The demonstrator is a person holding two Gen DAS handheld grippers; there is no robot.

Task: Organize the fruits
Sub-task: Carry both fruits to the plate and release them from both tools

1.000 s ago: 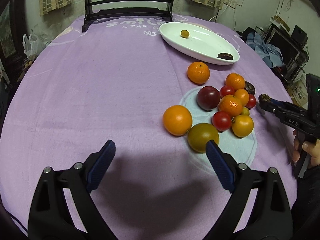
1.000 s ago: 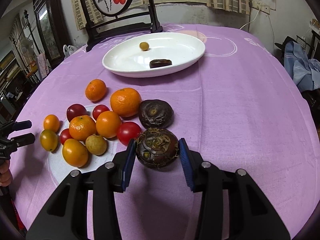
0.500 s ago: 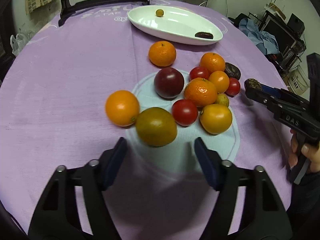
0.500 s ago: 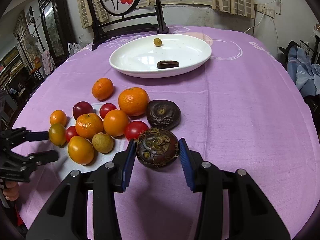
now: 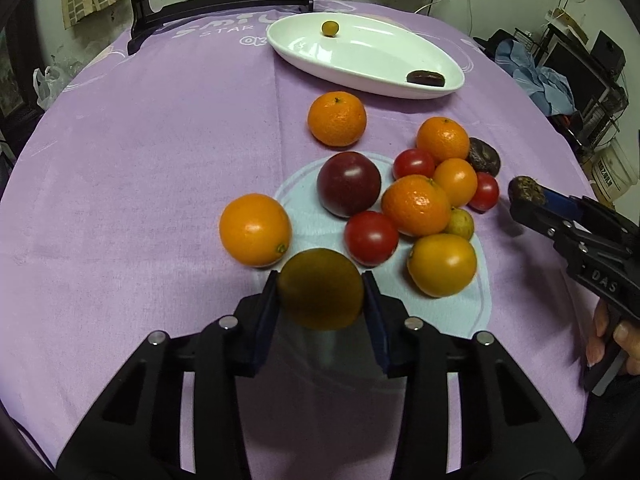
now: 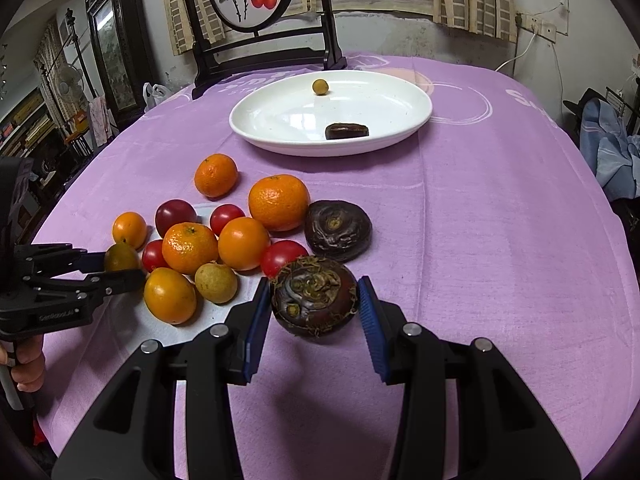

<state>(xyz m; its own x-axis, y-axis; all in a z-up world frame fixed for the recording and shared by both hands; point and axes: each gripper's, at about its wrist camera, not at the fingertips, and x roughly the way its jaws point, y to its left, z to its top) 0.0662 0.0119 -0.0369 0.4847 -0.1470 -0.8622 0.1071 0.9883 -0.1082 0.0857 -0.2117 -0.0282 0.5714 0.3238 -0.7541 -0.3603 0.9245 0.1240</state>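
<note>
My left gripper (image 5: pixel 320 292) is shut on an olive-green round fruit (image 5: pixel 320 286) at the near edge of a pile of oranges, red tomatoes and a dark plum (image 5: pixel 348 188) on the purple tablecloth. My right gripper (image 6: pixel 314 304) is shut on a dark brown water chestnut (image 6: pixel 314 302), held just above the cloth; it also shows at the right of the left wrist view (image 5: pixel 526 192). A second dark chestnut (image 6: pixel 338 230) lies beside the pile. A white oval plate (image 6: pixel 400 100) farther back holds a small green fruit (image 6: pixel 320 87) and a dark date (image 6: pixel 346 131).
A dark wooden screen stand (image 6: pixel 256 56) stands at the table's far edge behind the plate. Blue cloth (image 6: pixel 612 148) lies on furniture off the table's right. One orange (image 5: pixel 336 118) sits apart between the pile and the plate.
My left gripper moved forward to the pile and closed on the olive-green fruit. My right gripper kept its hold on the chestnut and rose slightly.
</note>
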